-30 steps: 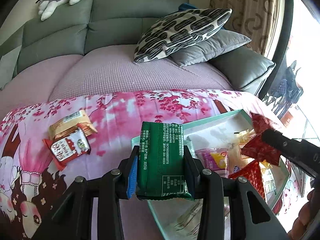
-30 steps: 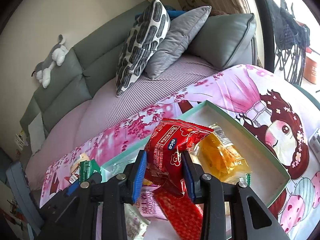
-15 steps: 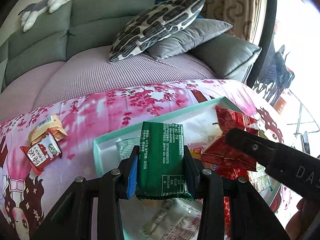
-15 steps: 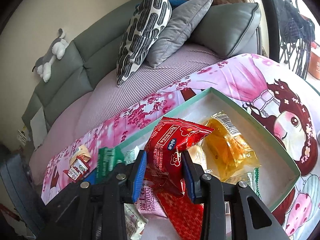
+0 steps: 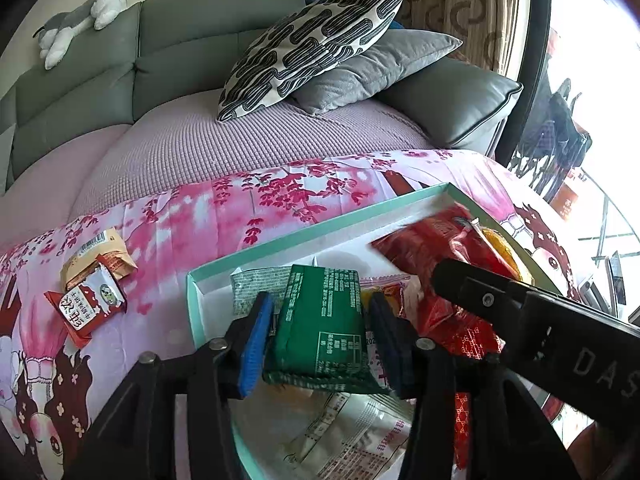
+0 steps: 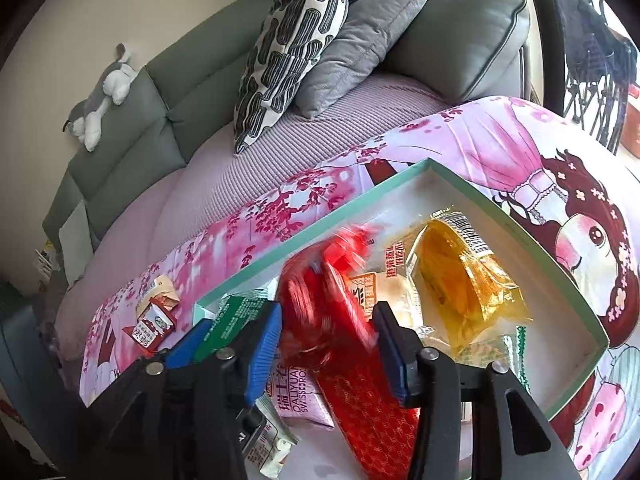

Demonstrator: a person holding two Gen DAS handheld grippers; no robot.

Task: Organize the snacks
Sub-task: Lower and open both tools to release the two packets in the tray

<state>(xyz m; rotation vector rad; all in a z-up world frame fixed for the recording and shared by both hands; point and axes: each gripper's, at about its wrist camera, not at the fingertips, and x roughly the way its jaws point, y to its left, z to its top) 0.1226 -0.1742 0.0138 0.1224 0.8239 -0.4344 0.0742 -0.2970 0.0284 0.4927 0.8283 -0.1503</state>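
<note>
Both claws hang over the mint-green box (image 5: 320, 228) that sits on the pink cartoon-print cloth (image 5: 208, 216) in front of the grey sofa (image 5: 192, 52). The left claw (image 5: 320, 340) has just been opening: the green snack packet (image 5: 324, 328) stands between its blue pads (image 5: 254, 344), but gaps show on both sides, so the pads no longer press on it. The packet's lower edge is over the white wrapper (image 5: 352, 436) lying in the box. The right claw (image 6: 328, 344) has also just been opening; the red snack packet (image 6: 324, 300) between its jaws is motion-blurred and free of the pads, above the other snacks in the box. Under it lie a flat red patterned packet (image 6: 368, 412) and a pink Swiss roll packet (image 6: 296, 396), with a yellow-orange packet (image 6: 460, 292) just to its right inside the box. Outside the box, two small packets, one beige (image 5: 94, 256) and one red-and-white (image 5: 90, 304), lie touching on the cloth, well apart from the left claw
</note>
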